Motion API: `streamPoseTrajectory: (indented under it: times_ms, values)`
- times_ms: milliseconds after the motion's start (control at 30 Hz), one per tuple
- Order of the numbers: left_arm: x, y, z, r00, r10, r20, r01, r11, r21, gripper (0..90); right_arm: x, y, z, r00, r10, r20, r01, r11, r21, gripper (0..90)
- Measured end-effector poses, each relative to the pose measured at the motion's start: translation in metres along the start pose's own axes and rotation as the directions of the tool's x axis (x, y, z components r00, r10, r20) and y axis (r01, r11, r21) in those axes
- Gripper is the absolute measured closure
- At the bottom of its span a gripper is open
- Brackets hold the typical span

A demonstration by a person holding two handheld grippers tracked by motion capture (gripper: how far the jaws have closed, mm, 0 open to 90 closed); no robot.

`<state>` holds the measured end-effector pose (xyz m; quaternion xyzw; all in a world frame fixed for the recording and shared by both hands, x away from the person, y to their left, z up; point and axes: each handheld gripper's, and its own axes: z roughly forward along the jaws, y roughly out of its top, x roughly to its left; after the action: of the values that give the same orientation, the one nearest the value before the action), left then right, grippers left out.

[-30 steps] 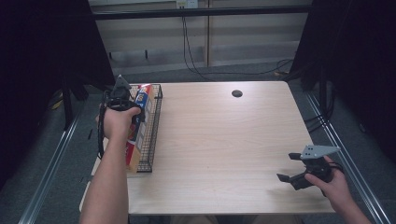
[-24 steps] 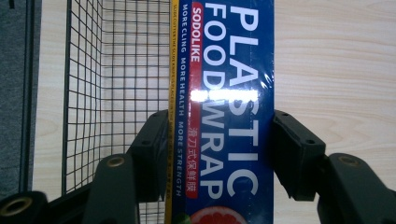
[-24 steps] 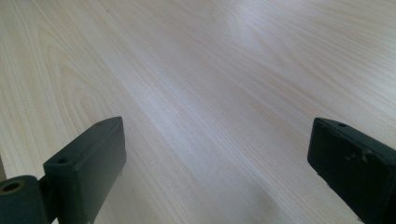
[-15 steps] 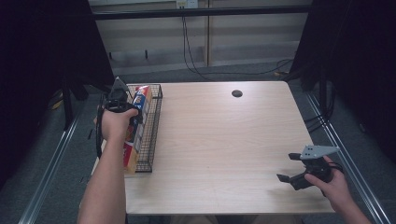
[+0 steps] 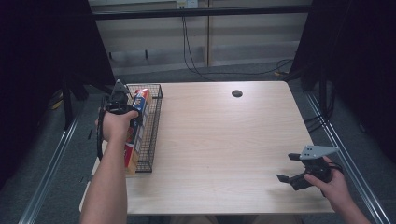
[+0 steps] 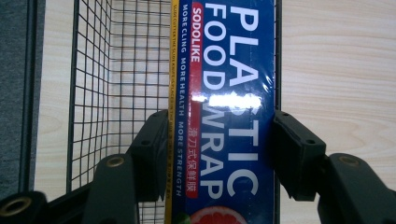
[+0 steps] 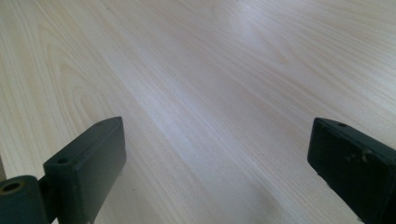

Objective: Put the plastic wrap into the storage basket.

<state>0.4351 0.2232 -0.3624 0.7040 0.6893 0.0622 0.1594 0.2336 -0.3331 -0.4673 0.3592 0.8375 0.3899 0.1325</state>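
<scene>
Pale wood table (image 5: 219,140); wire basket (image 5: 154,126) at left edge. Left gripper (image 6: 219,154) clamped across plastic wrap box (image 6: 224,93) inside basket. Right gripper (image 5: 299,170) spread, idle. Glossy film: likely slip.

Curtained lab, bare table (image 5: 224,140)

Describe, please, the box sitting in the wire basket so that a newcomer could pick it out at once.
Start at the pale wooden table and go to its left edge, where a long black wire basket runs front to back. The long blue cardboard box inside it is clamped by the left gripper. White capitals reading PLASTIC FOOD WRAP mark it out.
</scene>
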Motion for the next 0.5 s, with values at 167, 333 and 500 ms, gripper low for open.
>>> streamPoseTrajectory:
  times_ms: [167, 333, 500]
  values:
    - [0.0017, -0.0006, 0.0035, 1.0, -0.005, 0.0, 0.005, 1.0, 0.006, 43.5, 0.0003, 0.0003, -0.0002, 1.0, 0.003, -0.001, -0.003, 1.0, 0.001, 4.4]
    - [0.0067, -0.0002, 0.0049, 0.9999, -0.014, -0.003, 0.014, 0.9999, 0.001, 43.3, 0.0002, 0.0, 0.0005, 1.0, 0.0, -0.002, 0.0, 1.0, 0.002, 4.4]
    - [0.0085, 0.0006, 0.0077, 0.9998, -0.02, -0.009, 0.02, 0.9998, 0.002, 43.2, 0.0002, 0.0004, 0.0007, 1.0, -0.002, -0.003, 0.002, 1.0, -0.001, 4.4]
